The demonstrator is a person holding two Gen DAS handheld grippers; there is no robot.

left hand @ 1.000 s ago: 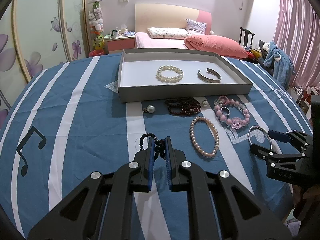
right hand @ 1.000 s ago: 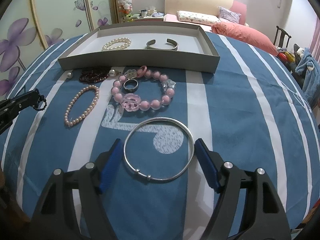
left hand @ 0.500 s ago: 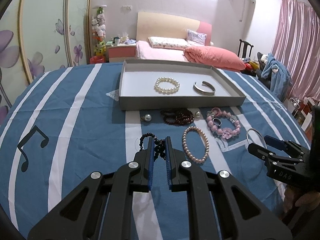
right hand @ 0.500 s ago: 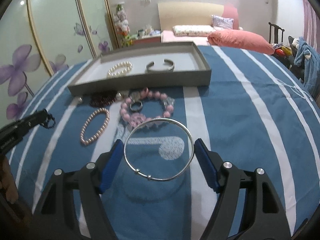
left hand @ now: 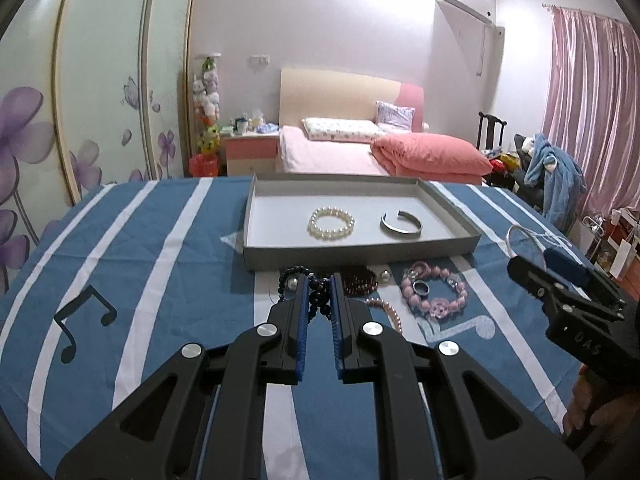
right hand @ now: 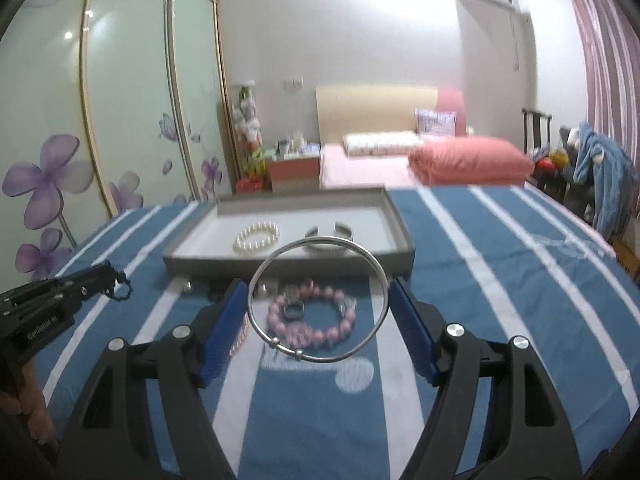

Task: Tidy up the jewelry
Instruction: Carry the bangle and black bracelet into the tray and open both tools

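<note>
My left gripper (left hand: 319, 280) is shut on a black bead bracelet (left hand: 292, 278) and holds it above the cloth, in front of the grey tray (left hand: 360, 254). My right gripper (right hand: 318, 292) is shut on a thin silver bangle (right hand: 320, 356), lifted off the cloth; it also shows in the left wrist view (left hand: 560, 264). The tray holds a white pearl bracelet (left hand: 331, 223) and a silver cuff (left hand: 401, 225). On the cloth lie a pink bead bracelet (left hand: 436, 294) with a ring (left hand: 421, 288) inside it, a dark red bracelet (left hand: 360, 282) and a pink pearl bracelet (left hand: 386, 308).
The table has a blue cloth with white stripes (left hand: 160, 280). A small pearl (left hand: 385, 276) lies near the tray front. A bed (left hand: 360, 152) and a chair with clothes (left hand: 552, 176) stand beyond the table.
Both grippers have risen off the cloth and moved toward the tray, the left carrying the black bracelet and the right carrying the silver bangle.
</note>
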